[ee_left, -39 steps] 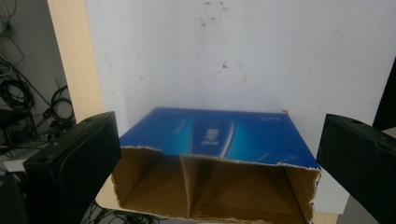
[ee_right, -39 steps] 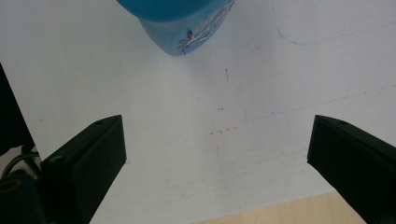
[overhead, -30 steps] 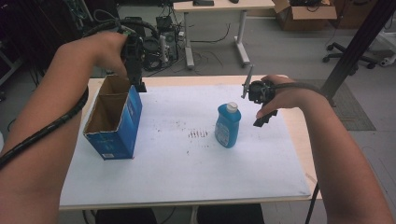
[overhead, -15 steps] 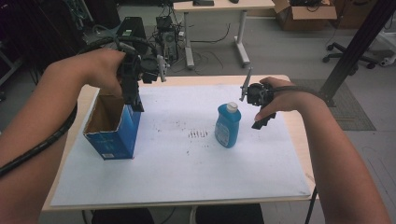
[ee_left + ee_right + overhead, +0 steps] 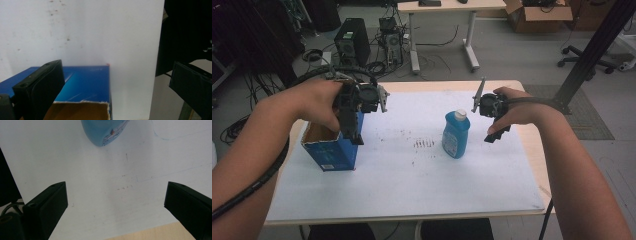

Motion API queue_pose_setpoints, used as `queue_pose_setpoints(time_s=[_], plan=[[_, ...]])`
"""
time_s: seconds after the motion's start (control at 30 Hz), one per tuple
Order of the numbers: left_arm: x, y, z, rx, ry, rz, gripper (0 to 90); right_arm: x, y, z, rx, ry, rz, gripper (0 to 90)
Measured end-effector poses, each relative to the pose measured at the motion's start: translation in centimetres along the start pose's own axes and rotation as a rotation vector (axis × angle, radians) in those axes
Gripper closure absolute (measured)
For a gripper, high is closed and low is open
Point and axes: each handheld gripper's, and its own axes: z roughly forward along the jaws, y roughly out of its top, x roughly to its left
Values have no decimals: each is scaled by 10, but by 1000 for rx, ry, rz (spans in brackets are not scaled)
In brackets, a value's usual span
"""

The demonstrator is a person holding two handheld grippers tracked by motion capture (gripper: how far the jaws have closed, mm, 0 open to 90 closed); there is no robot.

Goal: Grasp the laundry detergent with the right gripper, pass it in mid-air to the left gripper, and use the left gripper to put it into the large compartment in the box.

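Note:
An open-topped blue cardboard box [image 5: 330, 150] stands at the left of the white mat. My left gripper [image 5: 353, 134] hangs over its right wall, pointing down. In the left gripper view the jaws of the left gripper [image 5: 115, 75] stand wide open, one over the blue box [image 5: 85, 81] and its brown inside, with nothing held. A blue bottle [image 5: 456, 134] with a white cap stands upright mid-table. My right gripper [image 5: 496, 131] hovers just right of it, a little apart. The right gripper [image 5: 116, 192] is open over bare mat, with the bottle [image 5: 105, 130] ahead of it.
The white mat [image 5: 412, 175] covers most of the wooden table [image 5: 532, 150] and has small dark marks at its middle. A cable trails from my left gripper along the forearm. Beyond the table are a desk, computers and a chair on the floor.
My left gripper has come down and toward me along the box, now lower over its right wall. The right gripper, the bottle and the box have barely moved.

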Motion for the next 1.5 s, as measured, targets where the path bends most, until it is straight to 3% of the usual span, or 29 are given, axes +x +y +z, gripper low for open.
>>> queue_pose_setpoints(time_s=[0.27, 0.47, 0.97, 1.5], plan=[[-5, -6, 27, -38, -44, -2, 2, 4, 2, 0, -25, -3, 6, 48], [-9, -7, 37, -28, -54, 7, 2, 7, 3, 5, -34, 1, 10, 47], [-11, -4, 40, 0, -36, 26, 2, 17, -2, 17, -52, 2, 27, 43], [-21, 1, 39, -10, -30, 49, 2, 27, -8, 22, -77, 8, 51, 45]])
